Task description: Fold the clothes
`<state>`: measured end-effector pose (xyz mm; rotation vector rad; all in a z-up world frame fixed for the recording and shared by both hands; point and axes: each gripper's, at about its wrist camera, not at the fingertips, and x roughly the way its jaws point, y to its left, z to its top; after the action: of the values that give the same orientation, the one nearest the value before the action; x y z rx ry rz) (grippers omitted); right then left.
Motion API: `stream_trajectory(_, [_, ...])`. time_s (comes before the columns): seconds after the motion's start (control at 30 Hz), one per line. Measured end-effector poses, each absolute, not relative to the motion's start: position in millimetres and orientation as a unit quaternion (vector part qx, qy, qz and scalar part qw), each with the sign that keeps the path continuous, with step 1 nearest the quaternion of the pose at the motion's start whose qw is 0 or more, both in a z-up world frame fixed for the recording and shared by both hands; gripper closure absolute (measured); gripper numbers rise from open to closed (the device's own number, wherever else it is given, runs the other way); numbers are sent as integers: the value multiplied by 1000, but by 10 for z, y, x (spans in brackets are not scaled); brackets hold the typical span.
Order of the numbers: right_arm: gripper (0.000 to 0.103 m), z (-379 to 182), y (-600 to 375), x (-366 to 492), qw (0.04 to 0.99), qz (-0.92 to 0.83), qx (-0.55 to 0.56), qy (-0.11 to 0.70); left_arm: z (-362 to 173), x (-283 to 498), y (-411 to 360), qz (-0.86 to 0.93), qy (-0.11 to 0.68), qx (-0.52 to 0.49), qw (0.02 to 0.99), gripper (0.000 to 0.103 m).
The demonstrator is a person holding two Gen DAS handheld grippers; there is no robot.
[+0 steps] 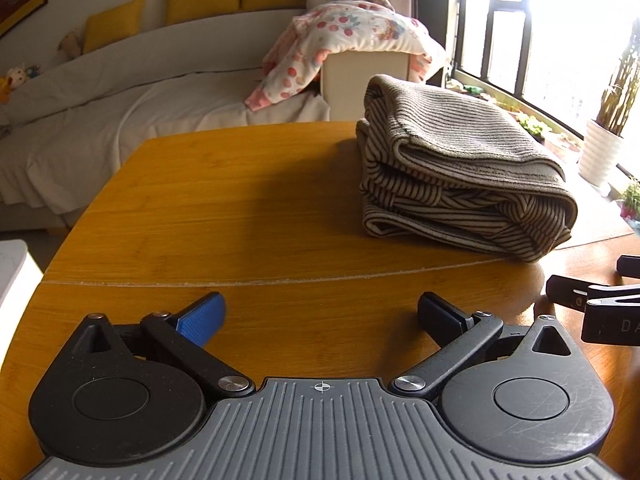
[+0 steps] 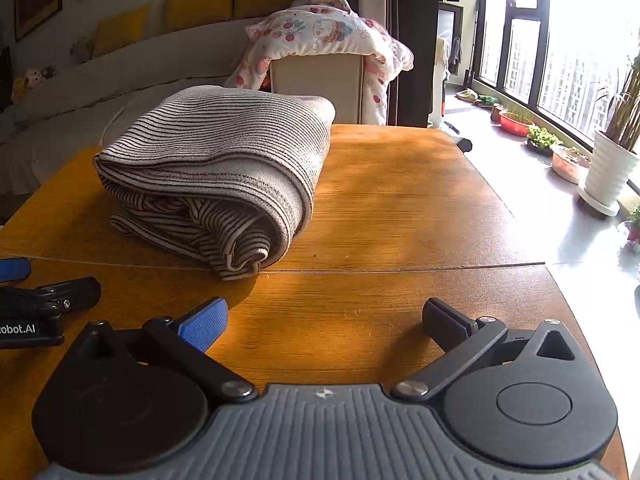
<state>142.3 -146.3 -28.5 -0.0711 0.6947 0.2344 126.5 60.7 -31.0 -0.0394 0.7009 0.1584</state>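
Left gripper (image 1: 320, 316) fingers spread above wooden table (image 1: 240, 208); sofa (image 1: 120, 92) behind.

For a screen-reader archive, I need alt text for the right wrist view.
A folded striped garment lies on a wooden table, ahead and left of the open, empty right hand-held gripper. The left hand-held gripper shows at the left edge; a sofa and sunlit window lie behind.

Light source: daylight through the window (image 1: 560, 20) at right, blown out white.
Shadows: folded cloth (image 1: 460, 176) darkens the table (image 1: 240, 220) leftward.
Distortion: fisheye curves frame edges.
Focus: sharp throughout.
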Motion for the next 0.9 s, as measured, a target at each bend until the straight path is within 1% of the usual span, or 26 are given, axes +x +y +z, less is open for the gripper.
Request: stream_trajectory(0.9, [0,-283,-1475,1422,933,114,-34,340,-296,1260,599,82,343,-23,935,0])
